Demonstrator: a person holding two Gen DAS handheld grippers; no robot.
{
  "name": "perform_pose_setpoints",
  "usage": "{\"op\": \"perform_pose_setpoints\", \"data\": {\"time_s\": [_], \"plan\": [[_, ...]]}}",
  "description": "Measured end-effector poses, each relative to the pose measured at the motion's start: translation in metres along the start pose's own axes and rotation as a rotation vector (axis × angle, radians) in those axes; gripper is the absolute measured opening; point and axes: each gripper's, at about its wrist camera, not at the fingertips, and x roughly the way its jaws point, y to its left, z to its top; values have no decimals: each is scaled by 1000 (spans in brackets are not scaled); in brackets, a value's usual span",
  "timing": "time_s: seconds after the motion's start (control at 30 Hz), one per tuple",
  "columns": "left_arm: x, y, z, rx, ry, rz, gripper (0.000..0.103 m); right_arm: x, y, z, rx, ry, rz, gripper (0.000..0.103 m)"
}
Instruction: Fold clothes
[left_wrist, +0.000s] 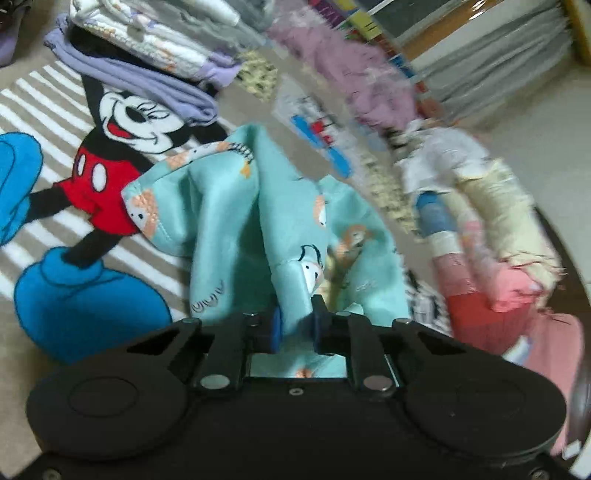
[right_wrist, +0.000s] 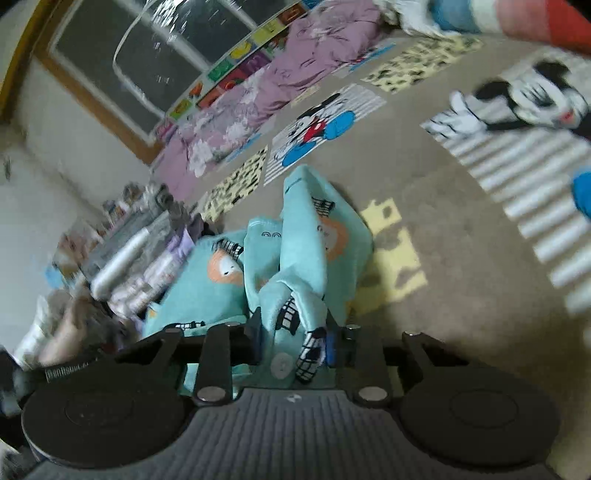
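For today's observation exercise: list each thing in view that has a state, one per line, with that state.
left gripper: shut on the turquoise garment
right gripper: shut on the turquoise garment
turquoise garment: bunched, unfolded, held by both grippers
lilac clothes stack: folded, piled on the rug
pink and cream clothes stack: folded, stacked

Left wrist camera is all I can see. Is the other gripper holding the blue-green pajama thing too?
Observer: Yes. In the right wrist view the right gripper is shut on the teal garment, with cloth bunched between its fingers.
Operator: What's under it on that side?
Observer: Bare beige carpet with a pale yellow patterned patch just beside the hanging cloth.
Operator: My left gripper has it too, right?
Observer: Yes, your view shows that. What it lacks: the right view shows a dark window in a wooden frame on the wall beyond the purple bedding.
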Motion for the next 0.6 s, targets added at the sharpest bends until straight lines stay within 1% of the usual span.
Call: {"op": "perform_pose_setpoints", "data": {"time_s": [0.07, 0.13, 0.3, 0.6], "plan": [[-16, 4, -6, 21, -18, -40, 13, -13, -11, -6, 56, -20, 14, 27], [-30, 8, -12, 38, -28, -60, 13, -24, -22, -13, 122, -31, 37, 26], [-57, 20, -30, 32, -42, -79, 13, -47, -44, -33, 262, -53, 99, 26], [-100, 44, -69, -27, -78, -89, 12, -74, -53, -74, 325, -57, 170, 26]]}}
